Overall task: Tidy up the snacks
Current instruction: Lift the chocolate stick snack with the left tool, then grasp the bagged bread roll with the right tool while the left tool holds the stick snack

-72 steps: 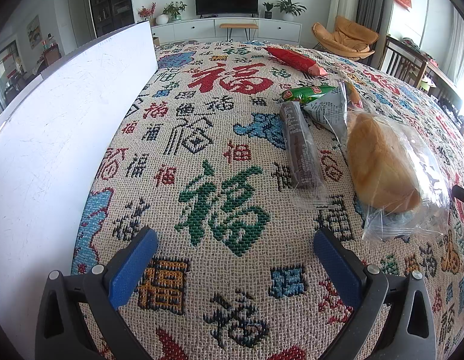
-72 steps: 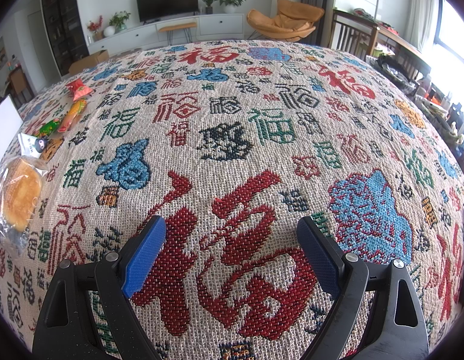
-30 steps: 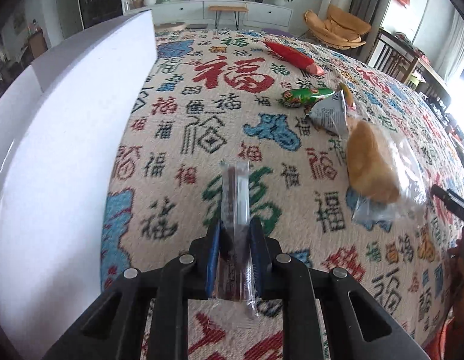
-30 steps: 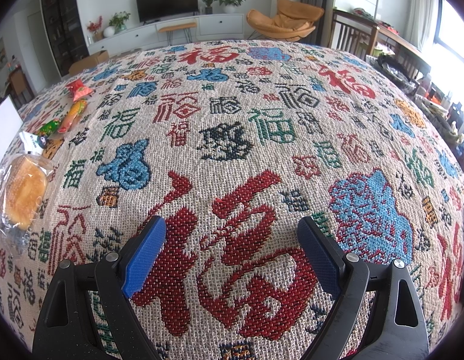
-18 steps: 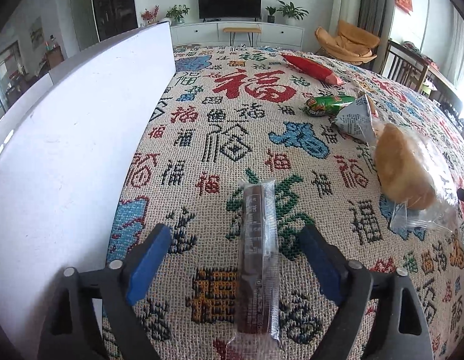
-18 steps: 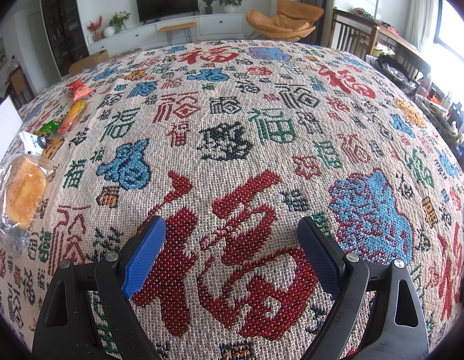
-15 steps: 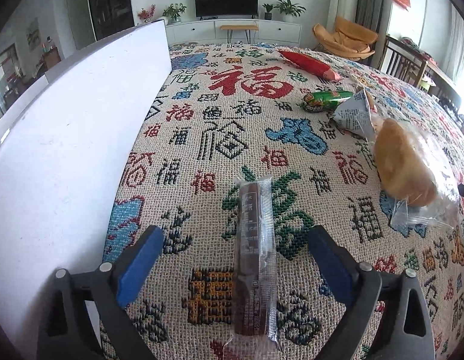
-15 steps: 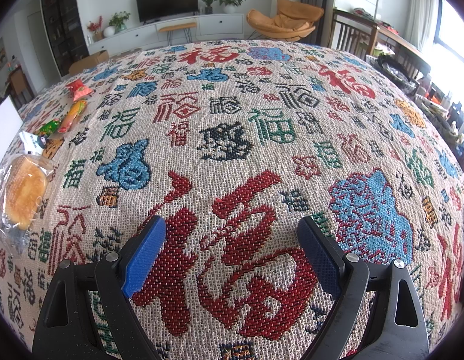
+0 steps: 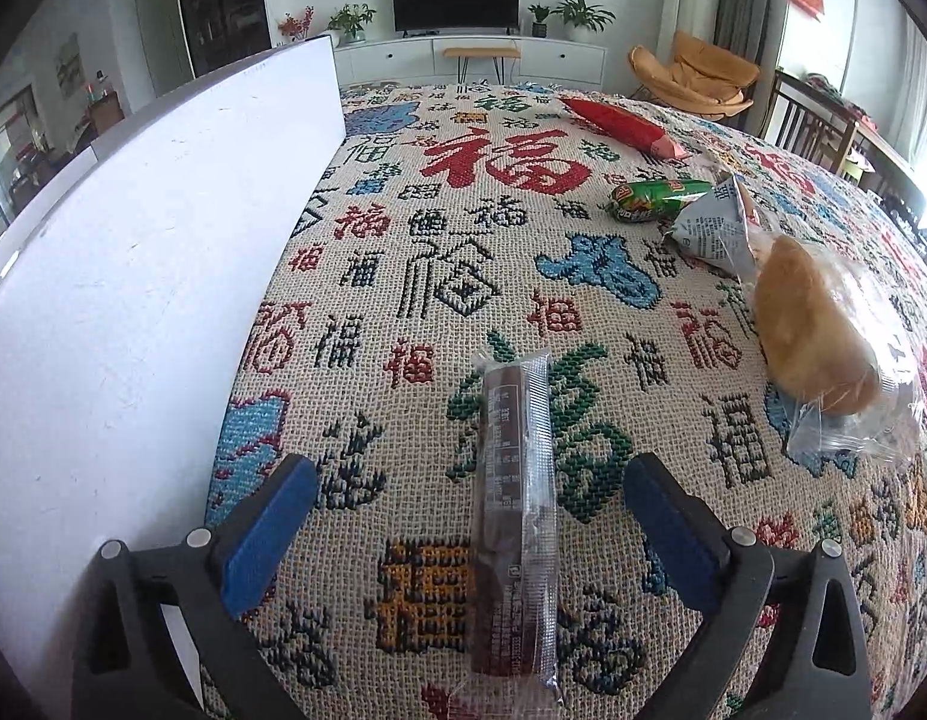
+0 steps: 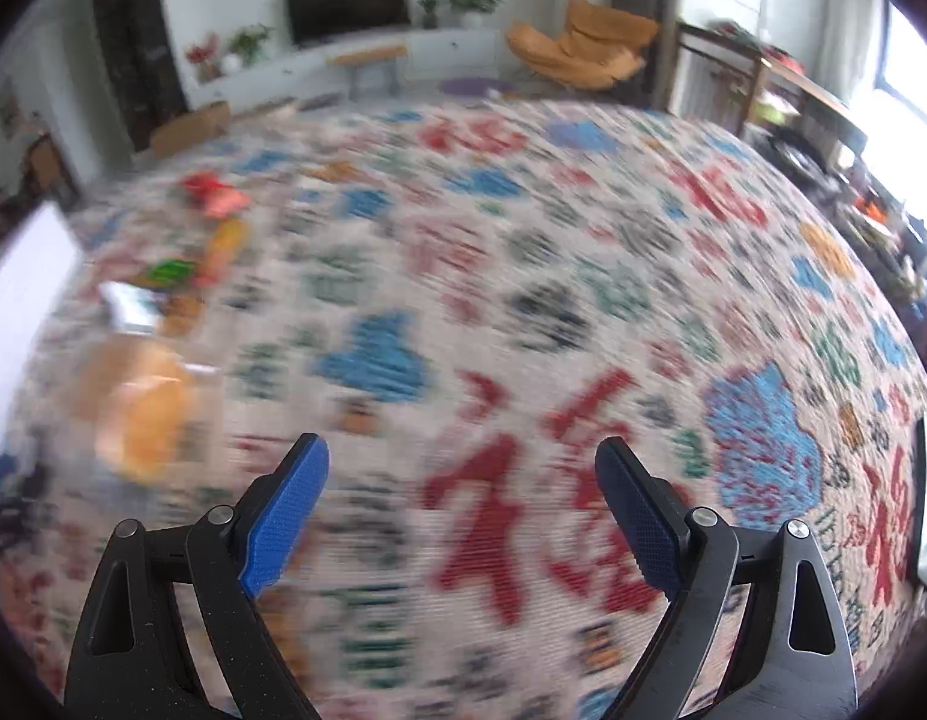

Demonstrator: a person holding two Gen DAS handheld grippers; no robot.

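A brown snack bar in a clear wrapper lies flat on the patterned tablecloth. My left gripper straddles it, jaws opening wide, and neither blue pad touches it. To the right lie a bagged round bread, a grey-white packet, a green snack and a red pack. In the blurred right wrist view, my right gripper is open and empty above the cloth. There the bread lies off to its left.
A tall white box wall runs along the left side of the cloth, and its corner shows at the left of the right wrist view. Beyond the table stand a TV unit, an orange chair and wooden chairs.
The left gripper has opened and let go of the snack bar, which now lies on the cloth between the fingers. The right gripper, still before, has swung left and its view is blurred.
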